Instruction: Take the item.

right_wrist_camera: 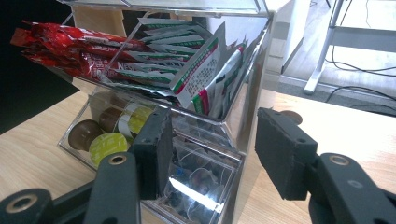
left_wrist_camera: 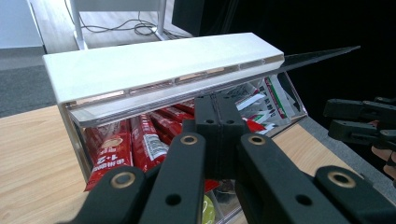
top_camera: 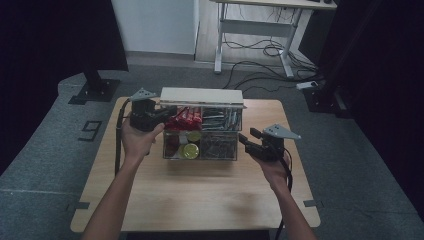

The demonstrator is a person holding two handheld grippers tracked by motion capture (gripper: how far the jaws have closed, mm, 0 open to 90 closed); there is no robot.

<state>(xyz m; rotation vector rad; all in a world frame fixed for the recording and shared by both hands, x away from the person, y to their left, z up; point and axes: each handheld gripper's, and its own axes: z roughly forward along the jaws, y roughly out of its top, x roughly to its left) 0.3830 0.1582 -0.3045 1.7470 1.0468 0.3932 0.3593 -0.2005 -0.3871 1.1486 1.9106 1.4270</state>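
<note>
High view puts the clear box [top_camera: 200, 145] at the middle of the table [top_camera: 150, 200], its white lid [top_camera: 201, 96] raised along the far edge. My left gripper [top_camera: 167, 112] is at the box's upper left corner with its jaws fully closed; in the left gripper view they sit pressed together just under the lid's front edge, above the red sachets [left_wrist_camera: 135, 140], and I cannot tell whether anything thin is pinched between them. My right gripper [top_camera: 245, 137] hovers just beside the box's right end, jaws about half open with nothing between them.

Right gripper view shows thin, glossy acrylic walls [right_wrist_camera: 252, 93], hard and slick, so I judge the pads could slide on them and a hard squeeze could crack a panel. The box looks light but rigid; the lid's thick white rim looks like the safest hold. The red sachets and the green-striped packets [right_wrist_camera: 201, 70] in the upper tier are soft foil, crinkly and light. Round capsules [right_wrist_camera: 105, 144] below are small, stiff and would roll.
</note>
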